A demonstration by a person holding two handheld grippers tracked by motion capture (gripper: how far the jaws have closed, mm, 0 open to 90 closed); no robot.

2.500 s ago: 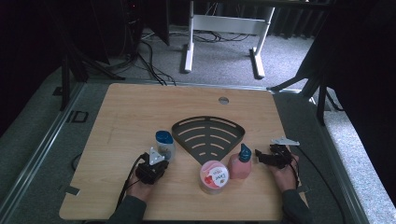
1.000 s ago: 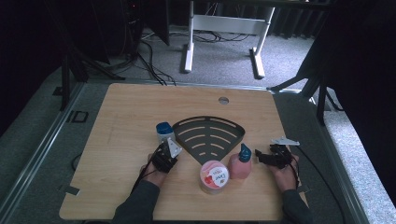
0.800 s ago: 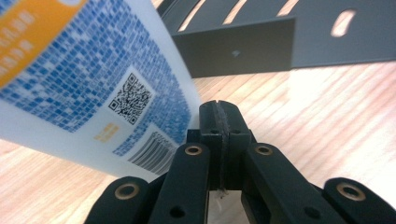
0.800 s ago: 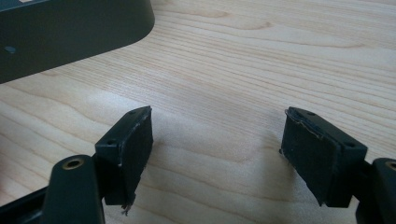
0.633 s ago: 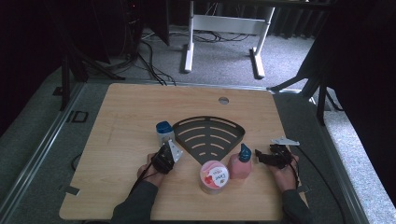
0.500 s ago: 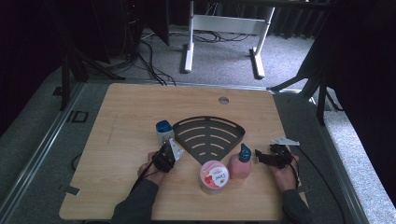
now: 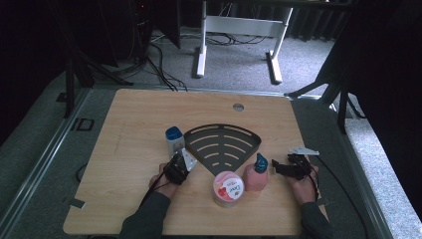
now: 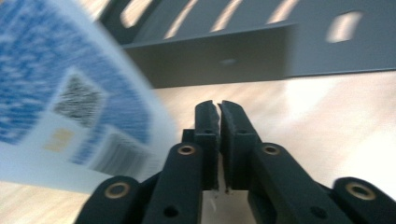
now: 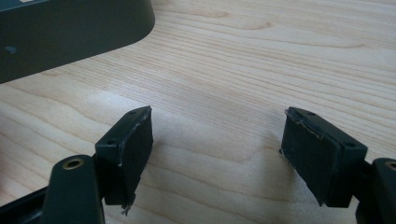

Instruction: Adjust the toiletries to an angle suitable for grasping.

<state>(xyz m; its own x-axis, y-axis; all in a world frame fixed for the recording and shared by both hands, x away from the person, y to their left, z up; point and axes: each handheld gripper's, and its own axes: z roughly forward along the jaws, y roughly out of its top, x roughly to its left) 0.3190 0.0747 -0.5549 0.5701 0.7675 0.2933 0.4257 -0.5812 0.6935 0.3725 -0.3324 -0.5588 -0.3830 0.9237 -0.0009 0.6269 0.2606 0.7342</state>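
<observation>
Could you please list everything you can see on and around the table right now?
Table: one, light wood, centre.
Rack: one, dark fan-shaped slotted, mid-table.
Bottle: one, white with blue cap and blue label, left of the rack.
Tub: one, pink lid, near edge.
Spray bottle: one, pink with blue top, right of the tub.
White frame: one, on the floor behind.
Left gripper: black, jaws together, beside the bottle.
Right gripper: black, jaws open, nothing between.
</observation>
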